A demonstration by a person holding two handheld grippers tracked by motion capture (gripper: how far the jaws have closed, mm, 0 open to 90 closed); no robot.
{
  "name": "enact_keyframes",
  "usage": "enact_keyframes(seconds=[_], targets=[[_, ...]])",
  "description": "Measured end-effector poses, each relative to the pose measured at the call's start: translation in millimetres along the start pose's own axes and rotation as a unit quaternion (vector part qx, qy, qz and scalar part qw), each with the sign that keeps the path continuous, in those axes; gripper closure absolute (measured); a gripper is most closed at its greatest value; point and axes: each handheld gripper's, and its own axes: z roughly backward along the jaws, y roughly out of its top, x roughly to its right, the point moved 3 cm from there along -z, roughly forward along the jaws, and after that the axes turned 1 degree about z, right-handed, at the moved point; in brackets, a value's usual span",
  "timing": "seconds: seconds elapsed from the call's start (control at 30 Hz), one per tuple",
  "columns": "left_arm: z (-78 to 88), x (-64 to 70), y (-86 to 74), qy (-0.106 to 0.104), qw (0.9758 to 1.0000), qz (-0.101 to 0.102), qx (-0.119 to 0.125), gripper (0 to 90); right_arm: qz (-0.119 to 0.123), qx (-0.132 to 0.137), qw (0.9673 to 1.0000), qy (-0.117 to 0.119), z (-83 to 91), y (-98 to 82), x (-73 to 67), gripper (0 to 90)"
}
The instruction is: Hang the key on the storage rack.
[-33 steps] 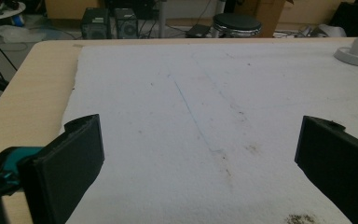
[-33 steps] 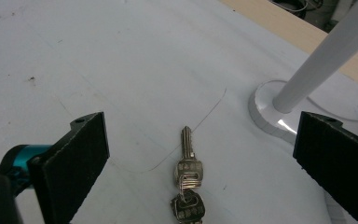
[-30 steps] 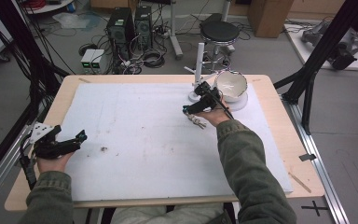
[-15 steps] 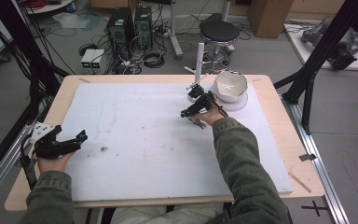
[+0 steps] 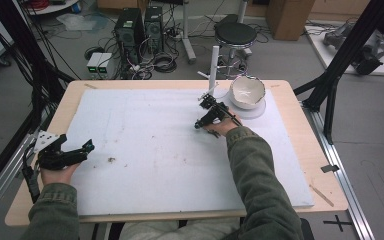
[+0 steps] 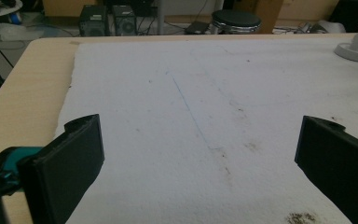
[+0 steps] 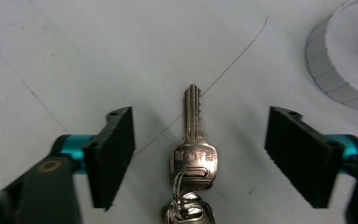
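A silver key (image 7: 193,140) on a ring with a second key lies flat on the white sheet (image 5: 155,150), blade pointing away. My right gripper (image 7: 200,112) straddles it, one black jaw on each side, with gaps to both. Its jaws have just been closing, and neither pad touches the key. In the high view the right gripper (image 5: 201,112) sits low over the sheet, left of the white bowl (image 5: 247,92). My left gripper (image 5: 75,144) rests at the sheet's left edge. It (image 6: 200,140) is open wide with nothing between its jaws.
The bowl stands on a round white base (image 7: 345,60) at the far right of the wooden table (image 5: 307,150). A white upright post (image 5: 213,60) rises behind the right gripper. Brown specks (image 5: 111,160) lie on the sheet near the left gripper.
The right hand has come down toward the sheet and shifted slightly left, away from the bowl. The left hand has stayed put.
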Motion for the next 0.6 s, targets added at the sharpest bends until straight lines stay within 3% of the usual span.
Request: enact_keyframes(seconds=[0.2, 0.5, 0.6], targets=[[-0.5, 0.1, -0.1, -0.001, 1.0, 0.001, 0.0, 1.7, 0.004, 0.014, 0.9997, 0.019, 2.2, 2.6, -2.3, 47.2], [-0.5, -0.1, -0.1, -0.001, 1.0, 0.002, 0.001, 1.7, 0.006, 0.009, 0.9999, 0.011, -3.1, 2.7, -2.7, 68.1], [-0.8, -0.2, -0.2, -0.001, 1.0, 0.003, 0.001, 1.7, 0.007, 0.011, 0.9999, 0.009, -3.3, 2.9, -2.9, 71.4]])
